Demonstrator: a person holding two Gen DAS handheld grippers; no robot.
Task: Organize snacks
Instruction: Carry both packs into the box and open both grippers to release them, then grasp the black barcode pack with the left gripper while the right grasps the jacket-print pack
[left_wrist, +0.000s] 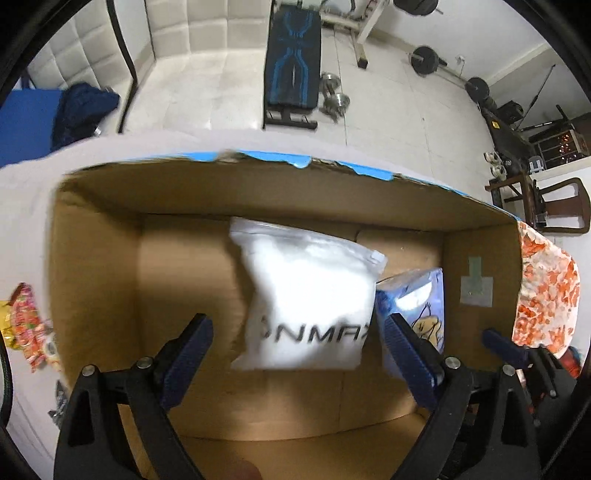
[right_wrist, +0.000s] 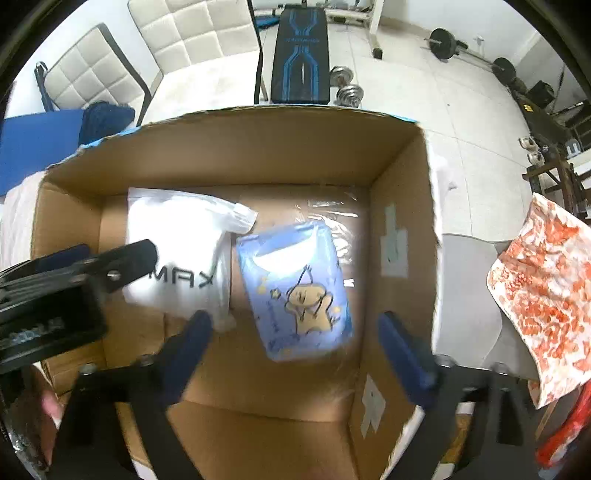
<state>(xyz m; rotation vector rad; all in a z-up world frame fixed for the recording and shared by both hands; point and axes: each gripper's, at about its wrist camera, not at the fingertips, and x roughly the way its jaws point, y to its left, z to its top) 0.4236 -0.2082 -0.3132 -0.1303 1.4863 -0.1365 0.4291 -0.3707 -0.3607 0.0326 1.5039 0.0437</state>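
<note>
Both claws hang wide and empty over the cardboard box (right_wrist: 258, 147): left claw (left_wrist: 299, 336), right claw (right_wrist: 295, 332). The white zip pouch (left_wrist: 306, 295) lies mid-floor, the blue cartoon packet (right_wrist: 295, 291) just beside it toward the right wall. Both look light, soft, slippery; I'd pinch a sealed edge.

Both views are bright and evenly lit, with glare washing out the white bag (left_wrist: 306, 291) and the pale floor (left_wrist: 388, 122). Motion blur softens the box (right_wrist: 236, 147) rim and contents. Fisheye bending curves the edges into black corners.
</note>
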